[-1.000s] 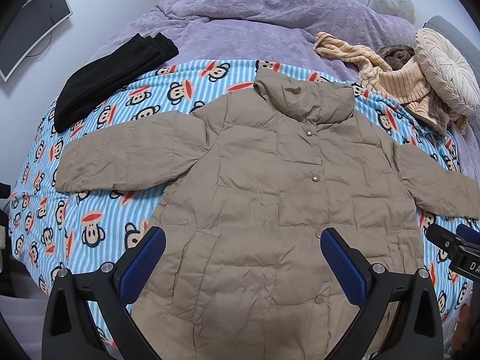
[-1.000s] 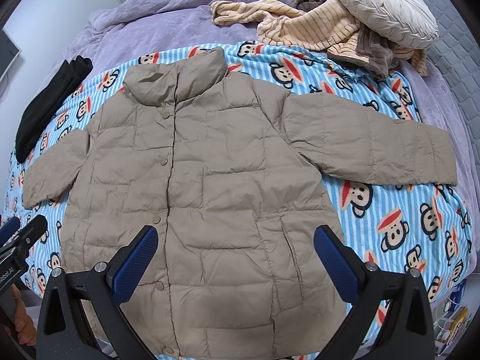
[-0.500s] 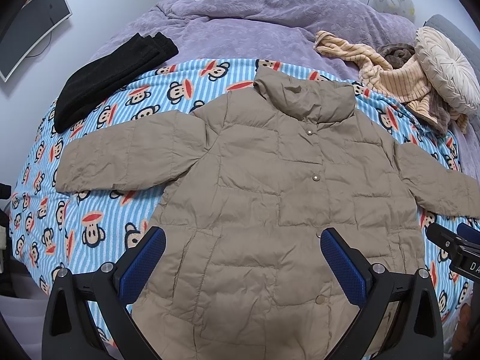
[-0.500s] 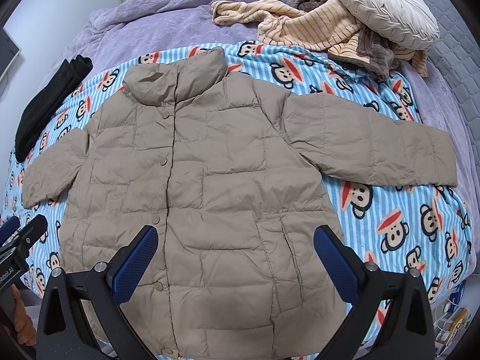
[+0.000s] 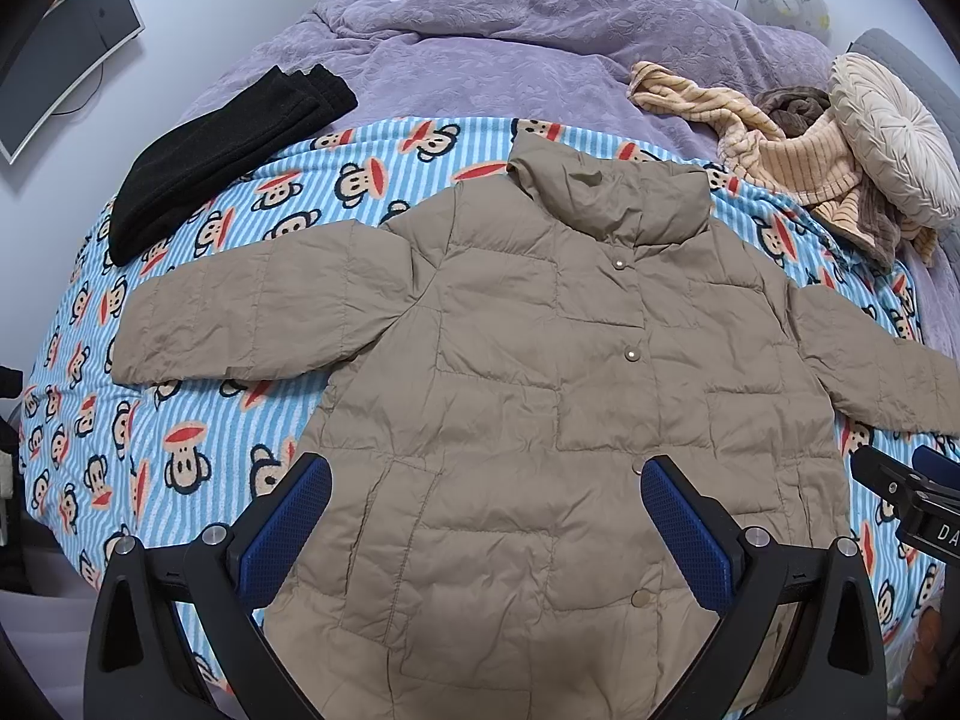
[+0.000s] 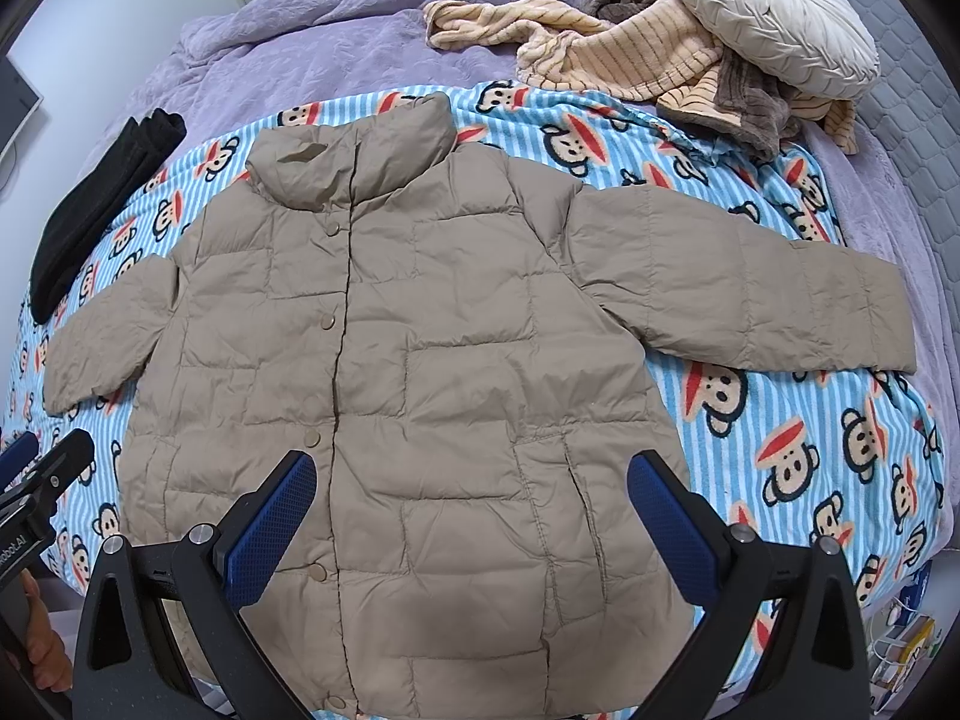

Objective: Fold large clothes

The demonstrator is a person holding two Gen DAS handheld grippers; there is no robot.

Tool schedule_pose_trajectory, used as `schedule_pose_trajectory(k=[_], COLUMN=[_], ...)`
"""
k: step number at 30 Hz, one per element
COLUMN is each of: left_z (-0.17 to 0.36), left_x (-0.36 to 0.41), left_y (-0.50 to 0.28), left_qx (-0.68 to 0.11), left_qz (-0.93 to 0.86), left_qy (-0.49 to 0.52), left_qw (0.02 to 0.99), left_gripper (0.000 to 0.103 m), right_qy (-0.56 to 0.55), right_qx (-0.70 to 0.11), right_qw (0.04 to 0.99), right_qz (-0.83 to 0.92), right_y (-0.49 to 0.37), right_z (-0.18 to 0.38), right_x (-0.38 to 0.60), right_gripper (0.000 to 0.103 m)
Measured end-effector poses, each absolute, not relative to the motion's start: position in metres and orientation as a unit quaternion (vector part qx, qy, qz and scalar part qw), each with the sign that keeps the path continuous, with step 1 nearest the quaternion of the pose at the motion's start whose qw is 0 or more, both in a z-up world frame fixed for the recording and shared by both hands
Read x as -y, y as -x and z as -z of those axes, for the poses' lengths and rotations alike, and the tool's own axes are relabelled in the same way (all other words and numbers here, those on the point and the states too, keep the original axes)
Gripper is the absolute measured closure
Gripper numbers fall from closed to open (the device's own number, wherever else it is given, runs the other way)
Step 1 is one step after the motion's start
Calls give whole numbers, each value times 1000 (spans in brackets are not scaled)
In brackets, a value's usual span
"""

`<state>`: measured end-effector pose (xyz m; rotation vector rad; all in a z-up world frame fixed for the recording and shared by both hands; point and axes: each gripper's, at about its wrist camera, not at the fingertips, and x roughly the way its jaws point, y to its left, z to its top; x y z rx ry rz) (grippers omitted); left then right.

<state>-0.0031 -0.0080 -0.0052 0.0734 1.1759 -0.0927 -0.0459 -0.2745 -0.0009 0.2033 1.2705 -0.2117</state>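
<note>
One jacket [image 5: 540,396] is laid flat, front up, on a monkey-print blanket [image 5: 198,420] spread over the bed [image 5: 480,54]. Its collar [image 5: 606,198] is turned toward the far end of the bed and its hem toward the cameras. Both sleeves are stretched out to the sides: one sleeve [image 5: 252,312] to the left of the jacket body, the other sleeve [image 6: 756,294] to its right. Five snap buttons are counted down the front placket in the right wrist view, and the front is closed.

Two claws are seen. The left claw [image 5: 486,531] is held wide above the lower part of the jacket, nothing being gripped between its two blue pads [image 5: 282,534]. The right claw [image 6: 471,525] is likewise spread wide over the jacket's hem area, and nothing is held by it. Whether either claw touches the fabric cannot be told.

Beyond the jacket's left sleeve, one folded black garment [image 5: 222,150] is lying partly on the blanket. Beyond the right shoulder of the jacket, one heap of striped beige cloth [image 6: 606,54] mixed with a brown piece is piled, and one round cream cushion [image 6: 774,12] is resting on that heap. A purple cover is seen over the far part of the bed. One monitor [image 5: 60,54] is mounted on the wall left of the bed.
</note>
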Motion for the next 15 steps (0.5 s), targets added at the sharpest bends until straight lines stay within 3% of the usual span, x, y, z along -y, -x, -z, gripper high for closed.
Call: schedule_pose_trajectory(k=[15], left_z=[5], left_x=[9], left_y=[3], left_qx=[-555], left_qz=[43], left_qy=[-35], left_qw=[830], left_gripper=[0], right_qy=[-94], right_qx=[-591], right_qw=[795], right_qz=[98], right_y=[46], right_z=[0], right_x=[274], right_gripper=[0])
